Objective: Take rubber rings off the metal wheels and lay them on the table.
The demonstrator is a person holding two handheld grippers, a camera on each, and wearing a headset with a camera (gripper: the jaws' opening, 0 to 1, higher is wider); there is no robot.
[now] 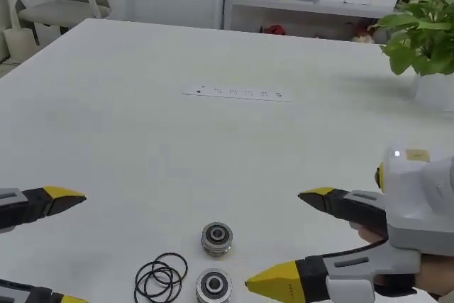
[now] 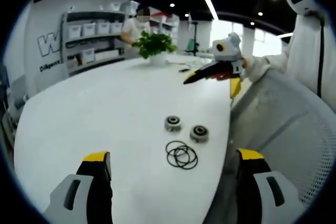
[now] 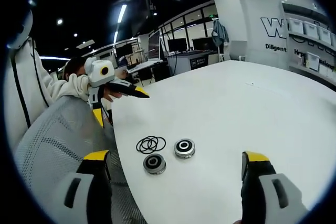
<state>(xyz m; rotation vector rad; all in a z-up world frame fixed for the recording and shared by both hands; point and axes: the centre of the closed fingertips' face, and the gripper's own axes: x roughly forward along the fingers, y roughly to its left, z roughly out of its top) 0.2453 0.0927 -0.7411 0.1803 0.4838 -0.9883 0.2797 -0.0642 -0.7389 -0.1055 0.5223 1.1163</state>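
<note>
Two metal wheels lie near the table's front edge, one (image 1: pixel 216 238) just behind the other (image 1: pixel 213 285). Several loose black rubber rings (image 1: pixel 161 276) lie overlapped to their left. My left gripper (image 1: pixel 84 249) stands open at the left of them, nothing between its jaws. My right gripper (image 1: pixel 275 239) stands open at the right, also empty. In the left gripper view the wheels (image 2: pixel 173 123) (image 2: pixel 199 133) and the rings (image 2: pixel 181 155) lie ahead between the jaws. In the right gripper view the wheels (image 3: pixel 184 148) (image 3: pixel 154 163) and rings (image 3: pixel 150 144) lie ahead.
A potted plant (image 1: pixel 424 40) stands at the table's far right. A flush socket strip (image 1: pixel 237 93) is set in the table's middle. A white chair (image 1: pixel 64 5) and shelves stand beyond the far edge. A mesh chair back (image 3: pixel 58 145) is by the near edge.
</note>
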